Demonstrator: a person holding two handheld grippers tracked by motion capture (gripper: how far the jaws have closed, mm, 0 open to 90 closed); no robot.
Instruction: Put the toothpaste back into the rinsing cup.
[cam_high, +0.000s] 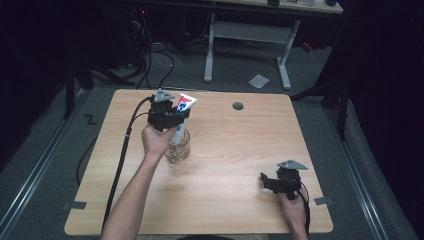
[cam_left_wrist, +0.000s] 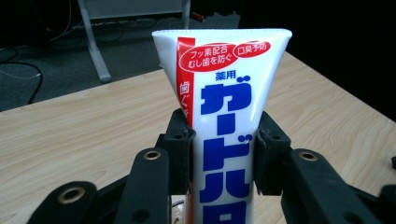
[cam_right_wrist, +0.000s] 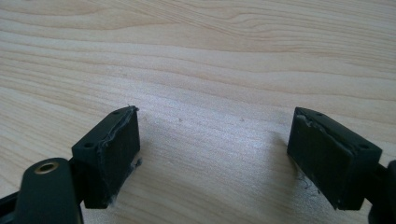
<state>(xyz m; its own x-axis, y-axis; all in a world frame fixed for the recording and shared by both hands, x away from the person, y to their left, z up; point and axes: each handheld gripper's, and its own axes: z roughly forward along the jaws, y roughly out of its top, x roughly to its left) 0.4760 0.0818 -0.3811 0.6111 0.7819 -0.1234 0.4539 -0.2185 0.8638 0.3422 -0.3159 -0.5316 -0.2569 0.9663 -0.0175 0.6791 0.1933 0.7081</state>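
Toothpaste is the thing in hand. From the high view, the left gripper (cam_high: 172, 116) sits at about ten o'clock from the table's (cam_high: 235, 150) centre, clamped on the toothpaste tube (cam_high: 183, 111), which stands nearly upright with its crimped end up and tilted toward one o'clock. Its lower end dips into the clear glass cup (cam_high: 178, 147) directly beneath. The right gripper (cam_high: 272, 181) rests down at about four o'clock, well apart from the cup, and carries nothing.

Left gripper view: the two pads (cam_left_wrist: 181, 149) press the tube (cam_left_wrist: 224, 135) at mid-body, one on each side, with the red and blue print facing the camera and the flat crimp at twelve o'clock. The tube is soft, so the squeeze could dent it or push paste toward the cap; whether the cap is on is hidden below the frame. A slick plastic skin could also let it slide down between the pads.

Right gripper view: the jaws stand spread wide over bare wood grain (cam_right_wrist: 210, 70), holding nothing.

Risks, as I judge them: the cup is light and unsteadied, so any sideways drag from the tube could tip or skate it. If the tube is let go while tilted, its tall upper part may lever the cup over toward one o'clock.
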